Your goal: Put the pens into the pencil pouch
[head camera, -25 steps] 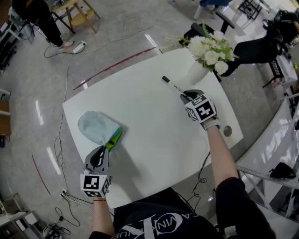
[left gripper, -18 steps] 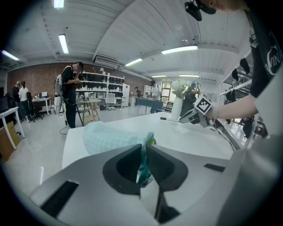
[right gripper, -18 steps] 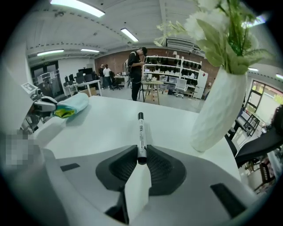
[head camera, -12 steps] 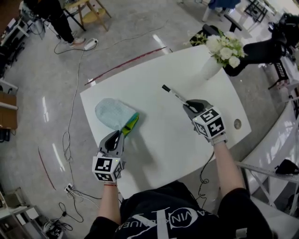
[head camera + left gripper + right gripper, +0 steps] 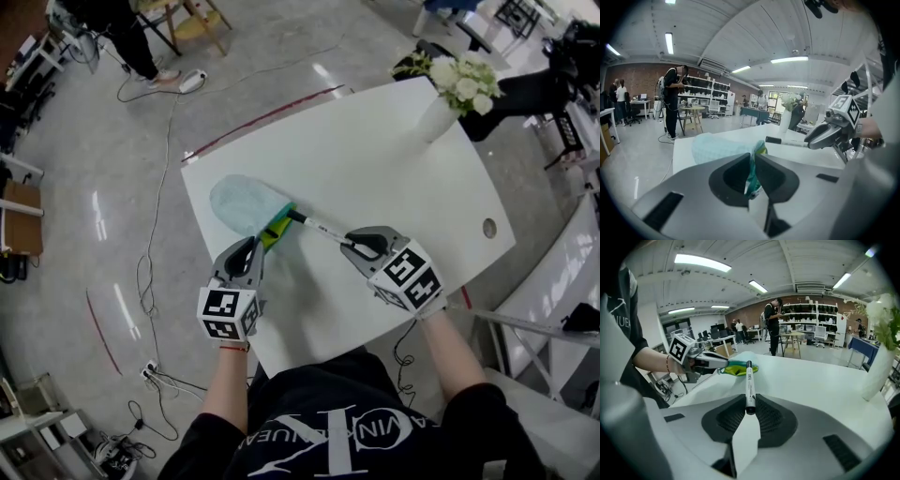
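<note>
Now: the white bench [image 5: 403, 178] fills the middle of the head view, with a vase of white flowers [image 5: 448, 89] at its far right corner. A light-blue pencil pouch [image 5: 242, 202] lies flat near the bench's left edge, its green-lined mouth turned toward the person. At that mouth is the left gripper [image 5: 251, 247], fingers [image 5: 736, 176] clenched on the teal fabric of the pouch's rim. Near it, the right gripper [image 5: 351, 246] has its fingers [image 5: 729, 420] grasping a white pen [image 5: 319, 227] by the rear end. The black cap points at the pouch mouth, right at the green lining; contact cannot be told.
</note>
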